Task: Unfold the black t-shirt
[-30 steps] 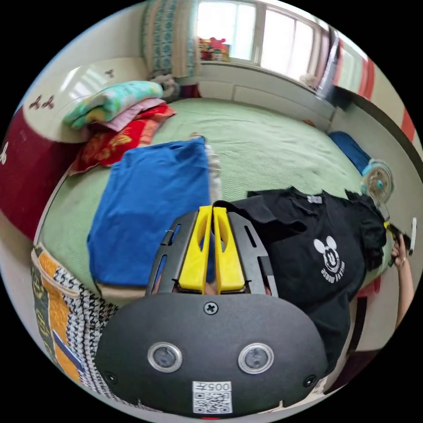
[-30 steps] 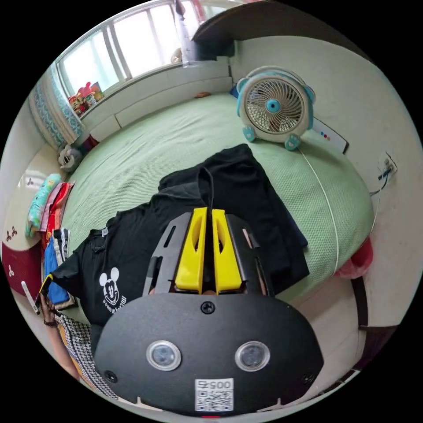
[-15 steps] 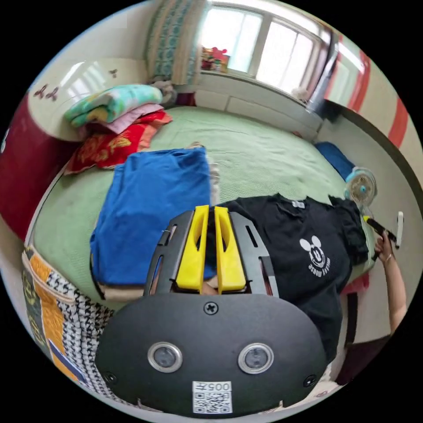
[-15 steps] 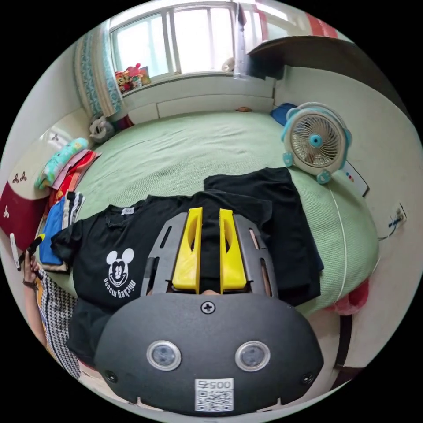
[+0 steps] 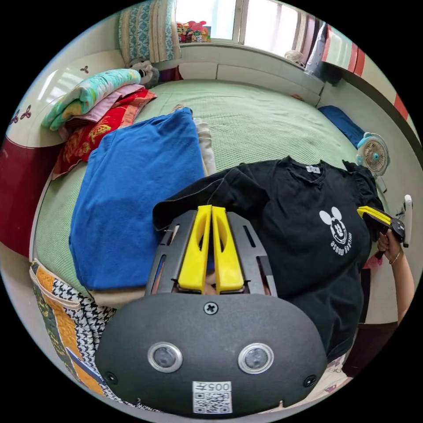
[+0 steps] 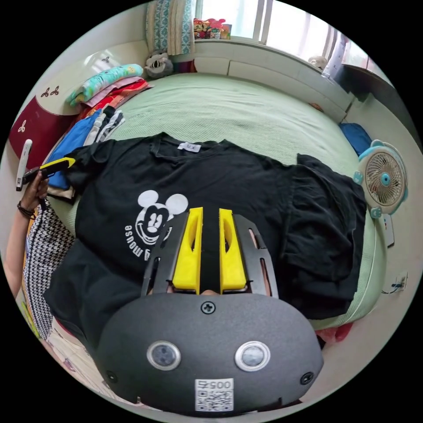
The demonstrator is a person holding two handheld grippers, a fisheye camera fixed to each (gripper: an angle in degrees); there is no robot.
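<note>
The black t-shirt (image 6: 220, 176) lies face up across the near edge of the green bed (image 6: 229, 105), collar toward the window, hem hanging over the side toward the person. Its long axis runs from collar to hem, straight out from both grippers.

The left gripper (image 5: 211, 211) has its yellow jaws almost together at the left sleeve's edge; whether any cloth is caught between them is hard to make out, as the tips hide the spot. That sleeve overlaps the folded blue garment (image 5: 132, 189) beside it.

The right gripper (image 6: 210, 213) hovers over the chest, just beside the printed cartoon mouse (image 6: 154, 218), jaws a little apart with only black fabric showing between them, gripping nothing that I can see.

The right gripper view reveals what the left gripper view barely shows: the right side of the shirt looks rumpled and doubled over near the small fan (image 6: 383, 180). I'd judge that side needs spreading next, and the right gripper is nearer.
</note>
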